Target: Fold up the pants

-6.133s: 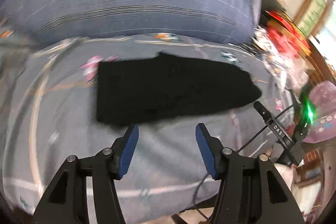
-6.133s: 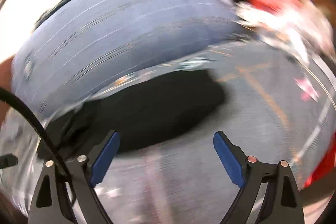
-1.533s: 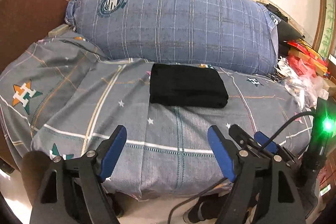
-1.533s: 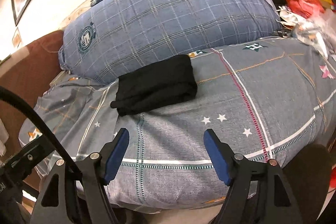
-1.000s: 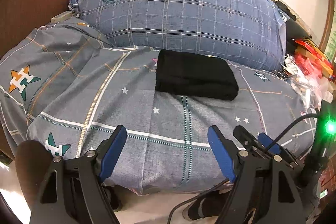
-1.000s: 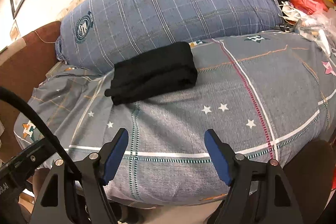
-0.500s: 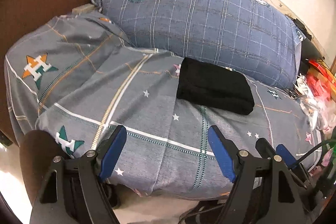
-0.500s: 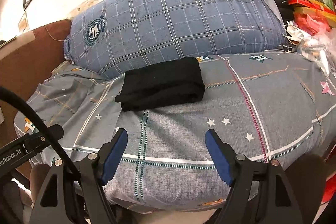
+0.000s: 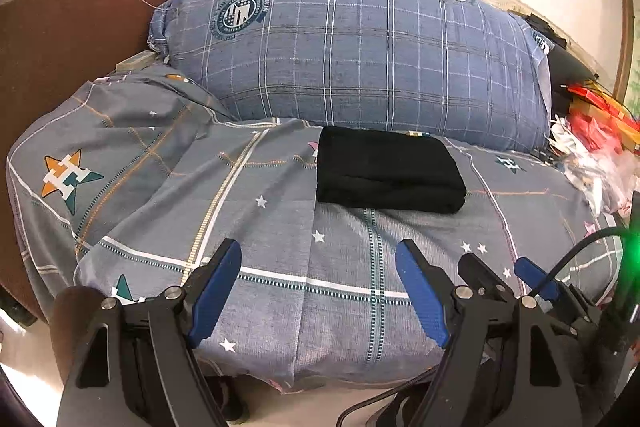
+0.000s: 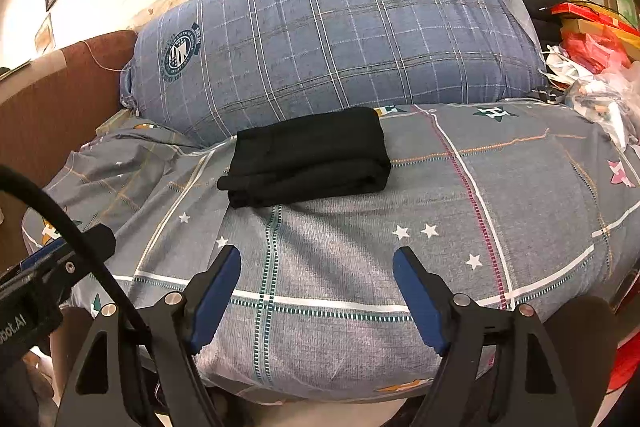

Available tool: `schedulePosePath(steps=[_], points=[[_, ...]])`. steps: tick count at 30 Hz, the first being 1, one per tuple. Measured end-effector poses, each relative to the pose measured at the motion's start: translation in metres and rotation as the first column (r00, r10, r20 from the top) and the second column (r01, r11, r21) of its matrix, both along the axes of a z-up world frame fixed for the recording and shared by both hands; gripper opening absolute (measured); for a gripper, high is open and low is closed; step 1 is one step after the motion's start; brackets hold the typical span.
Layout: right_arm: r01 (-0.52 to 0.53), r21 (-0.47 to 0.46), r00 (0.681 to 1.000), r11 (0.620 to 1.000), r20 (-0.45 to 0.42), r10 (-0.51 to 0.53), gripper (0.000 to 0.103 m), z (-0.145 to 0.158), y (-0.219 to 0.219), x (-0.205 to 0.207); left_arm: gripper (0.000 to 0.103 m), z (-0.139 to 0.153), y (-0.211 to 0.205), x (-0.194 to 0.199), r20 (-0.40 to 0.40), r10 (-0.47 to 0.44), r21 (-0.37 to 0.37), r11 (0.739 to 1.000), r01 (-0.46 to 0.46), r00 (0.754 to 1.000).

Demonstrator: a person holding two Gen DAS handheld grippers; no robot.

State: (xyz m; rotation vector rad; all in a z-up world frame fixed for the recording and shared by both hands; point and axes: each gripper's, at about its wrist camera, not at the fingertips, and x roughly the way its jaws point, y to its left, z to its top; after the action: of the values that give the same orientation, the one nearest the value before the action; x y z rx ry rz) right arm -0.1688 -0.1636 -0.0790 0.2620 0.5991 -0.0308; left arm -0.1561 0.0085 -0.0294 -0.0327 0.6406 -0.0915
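My left claw [image 9: 318,287] hung released, nothing between its blue pads, and my right claw [image 10: 316,291] gaped empty too (both hovering over the sheet's [image 9: 280,307] near edge). Ahead of them, well apart, the folded black pants [image 9: 386,169] lay against the big plaid pillow [image 9: 360,47].

Bright daylight, sharp focus, fisheye-curved dark edges

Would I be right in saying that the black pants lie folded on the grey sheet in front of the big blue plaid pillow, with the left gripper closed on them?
Not quite. The left gripper is open and holds nothing, well short of the black pants, as the left wrist view shows. The rest holds: they lie folded on the grey sheet in front of the blue plaid pillow.
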Motion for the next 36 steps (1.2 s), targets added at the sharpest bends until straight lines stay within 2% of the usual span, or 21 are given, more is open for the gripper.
schedulePosePath(steps=[9, 36], points=[[-0.001, 0.009, 0.999, 1.0, -0.039, 0.001, 0.084, -0.008, 0.0, 0.005, 0.079, -0.011, -0.001, 0.006, -0.052, 0.001, 0.004, 1.0, -0.001, 0.999], [-0.006, 0.006, 0.995, 1.0, -0.099, 0.007, 0.087, -0.025, 0.003, 0.015, 0.079, -0.031, -0.001, 0.015, -0.133, 0.003, -0.009, 1.0, -0.004, 0.991]])
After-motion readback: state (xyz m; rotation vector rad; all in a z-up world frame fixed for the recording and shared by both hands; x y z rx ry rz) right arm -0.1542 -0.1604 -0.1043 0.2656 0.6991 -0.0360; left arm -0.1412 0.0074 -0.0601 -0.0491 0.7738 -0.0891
